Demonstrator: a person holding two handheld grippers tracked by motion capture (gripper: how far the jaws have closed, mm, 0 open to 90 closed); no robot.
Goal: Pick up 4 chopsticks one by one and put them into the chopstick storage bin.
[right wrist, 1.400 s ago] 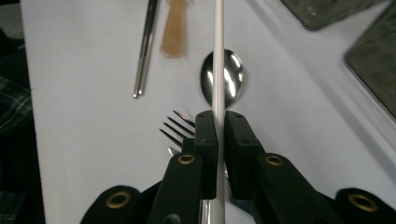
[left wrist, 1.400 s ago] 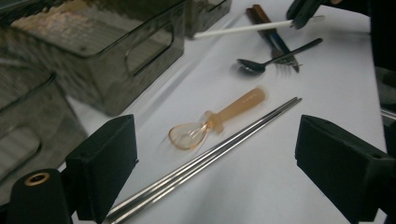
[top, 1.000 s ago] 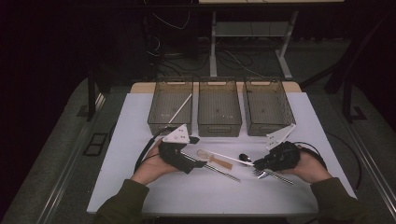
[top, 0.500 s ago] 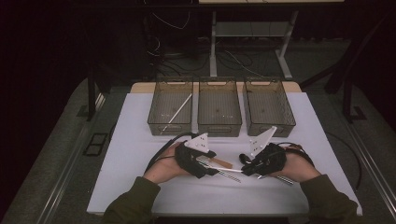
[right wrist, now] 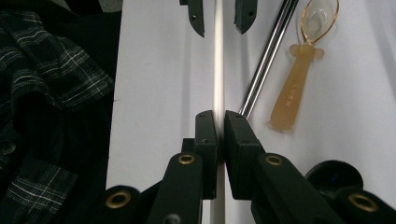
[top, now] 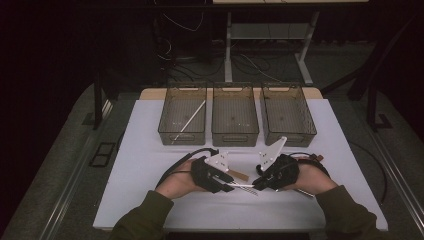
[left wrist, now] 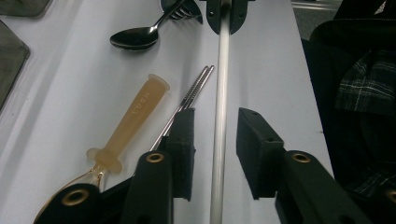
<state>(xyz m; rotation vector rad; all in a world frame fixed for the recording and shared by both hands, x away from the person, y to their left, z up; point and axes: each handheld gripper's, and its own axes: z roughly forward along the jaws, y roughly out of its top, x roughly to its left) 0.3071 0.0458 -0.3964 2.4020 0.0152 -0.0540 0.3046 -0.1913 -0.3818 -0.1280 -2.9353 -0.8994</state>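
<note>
A thin white rod [right wrist: 218, 70] lies level just above the table, and my right gripper [right wrist: 219, 116] is shut on one end of it. The rod's other end [left wrist: 222, 70] runs between the jaws of my left gripper [left wrist: 215, 121]. Those jaws have just been closing, and a gap still shows on each side of the rod. In the high view the left gripper [top: 227, 180] and right gripper [top: 260, 182] face each other at the table's front centre, with the rod [top: 245, 185] between them.
Beside the rod lie a pair of metal chopsticks [left wrist: 196, 88], an amber-handled spoon [left wrist: 133, 116], a dark metal spoon [left wrist: 133, 38] and a fork. Three clear bins [top: 235, 132] stand in a row at the back. The left bin holds a white stick [top: 189, 121].
Both hands have moved inward toward the table's centre. The left gripper has come over the free end of the rod held by the right gripper.
</note>
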